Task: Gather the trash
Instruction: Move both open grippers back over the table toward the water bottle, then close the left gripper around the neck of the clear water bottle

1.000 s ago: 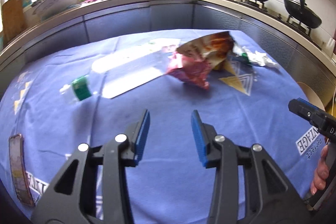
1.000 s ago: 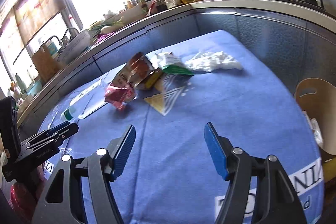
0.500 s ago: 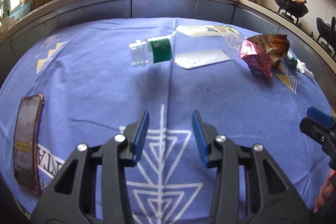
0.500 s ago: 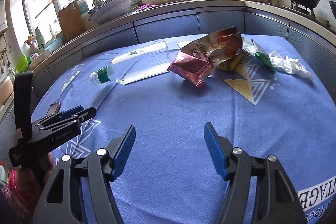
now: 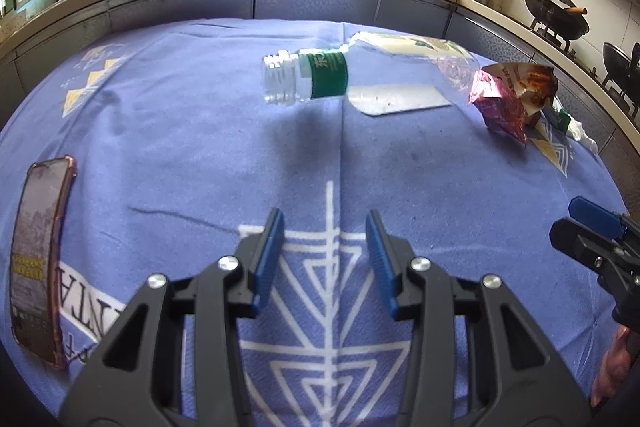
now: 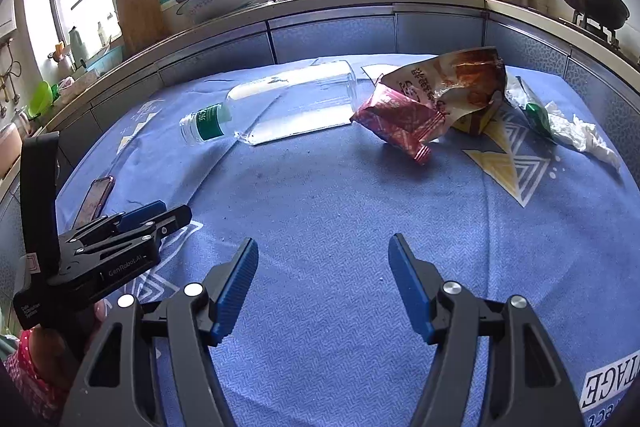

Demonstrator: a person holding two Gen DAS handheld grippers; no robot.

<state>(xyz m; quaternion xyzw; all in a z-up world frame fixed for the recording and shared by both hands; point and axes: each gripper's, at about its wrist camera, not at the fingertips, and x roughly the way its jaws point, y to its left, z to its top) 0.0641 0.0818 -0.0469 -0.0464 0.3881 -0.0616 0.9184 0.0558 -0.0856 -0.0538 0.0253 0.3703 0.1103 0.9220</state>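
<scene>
An empty clear plastic bottle (image 5: 324, 77) (image 6: 280, 103) with a green label lies on its side, uncapped, on the blue tablecloth (image 5: 200, 131). To its right sit a crumpled red snack bag (image 5: 504, 107) (image 6: 400, 123), a torn brown and white wrapper (image 6: 460, 83), a green wrapper (image 6: 538, 115) and a white crumpled tissue (image 6: 580, 139). My left gripper (image 5: 324, 227) stands open over the cloth, well short of the bottle, nothing between its fingers. My right gripper (image 6: 322, 251) is open wider, empty, nearer than the snack bag. Each gripper shows at the edge of the other's view.
A phone (image 5: 36, 251) in a red case lies at the cloth's left edge. Beyond the table runs a kitchen counter (image 6: 360, 3) with a bowl, bottles and woks on a stove. A person's hand (image 5: 612, 363) holds the right gripper's handle.
Both views have swung left across the table: the bottle and snack bag have shifted right in the frames and the phone has come into view. Neither gripper's opening has changed.
</scene>
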